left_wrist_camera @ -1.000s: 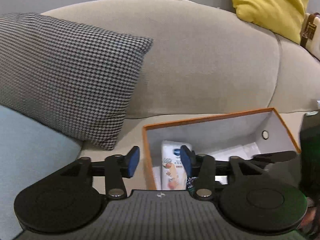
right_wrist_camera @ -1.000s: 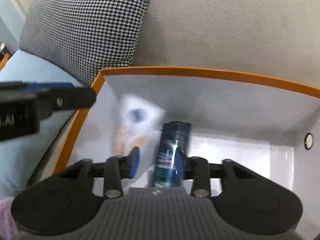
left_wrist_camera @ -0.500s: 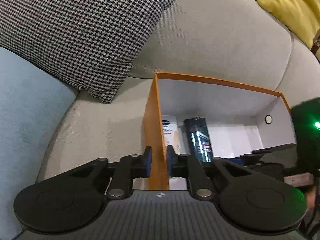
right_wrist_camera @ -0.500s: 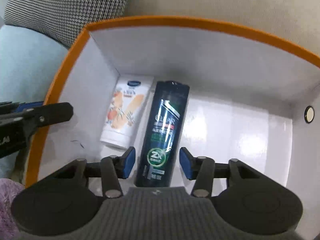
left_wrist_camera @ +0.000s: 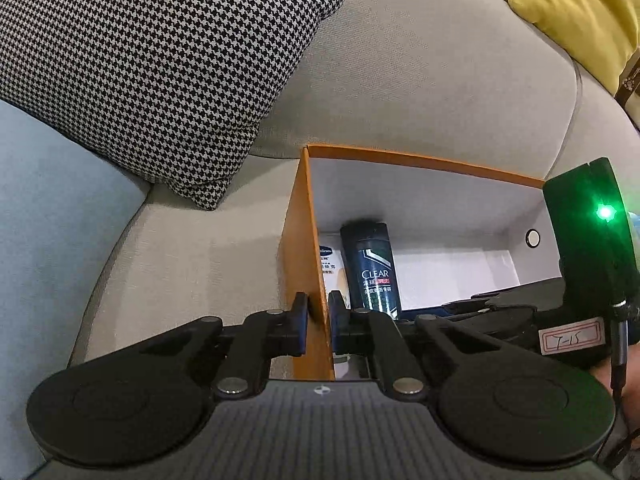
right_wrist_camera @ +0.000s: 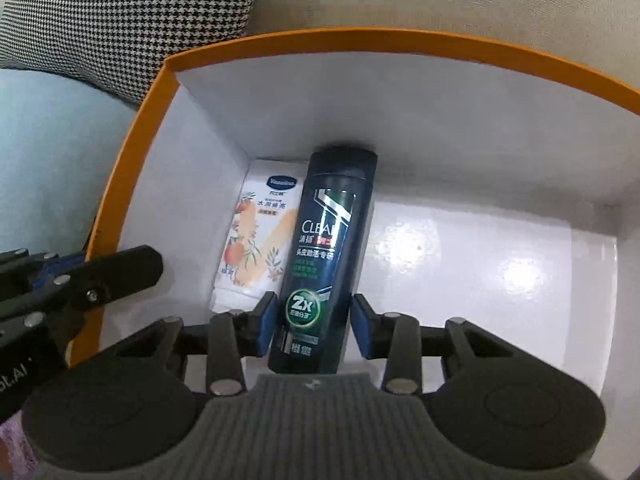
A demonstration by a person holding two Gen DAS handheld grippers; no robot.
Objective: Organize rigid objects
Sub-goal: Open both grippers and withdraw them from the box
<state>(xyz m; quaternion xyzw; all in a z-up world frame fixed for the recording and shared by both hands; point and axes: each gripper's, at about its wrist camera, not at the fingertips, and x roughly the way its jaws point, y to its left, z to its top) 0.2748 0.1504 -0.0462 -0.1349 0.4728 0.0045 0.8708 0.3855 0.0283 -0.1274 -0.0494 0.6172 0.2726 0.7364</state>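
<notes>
An orange box (right_wrist_camera: 132, 136) with a white inside sits on the sofa seat. A dark Clear shampoo bottle (right_wrist_camera: 328, 252) lies flat in it beside a white Vaseline tube (right_wrist_camera: 260, 236). My right gripper (right_wrist_camera: 314, 322) is open, its blue pads either side of the bottle's lower end with small gaps. My left gripper (left_wrist_camera: 318, 322) is shut on the box's left wall (left_wrist_camera: 304, 248), one finger outside and one inside. The bottle (left_wrist_camera: 372, 264) and a sliver of the tube (left_wrist_camera: 330, 260) also show in the left wrist view.
A houndstooth cushion (left_wrist_camera: 152, 64) leans on the grey sofa back (left_wrist_camera: 420, 80) left of the box. A light blue cover (left_wrist_camera: 44, 248) lies at the left. A yellow cushion (left_wrist_camera: 576, 8) is at the far right. The right half of the box floor (right_wrist_camera: 480, 264) is bare.
My left gripper has come down and shut on the box's left wall. My right gripper has let go of the shampoo bottle, which now lies on the box floor beside the tube.
</notes>
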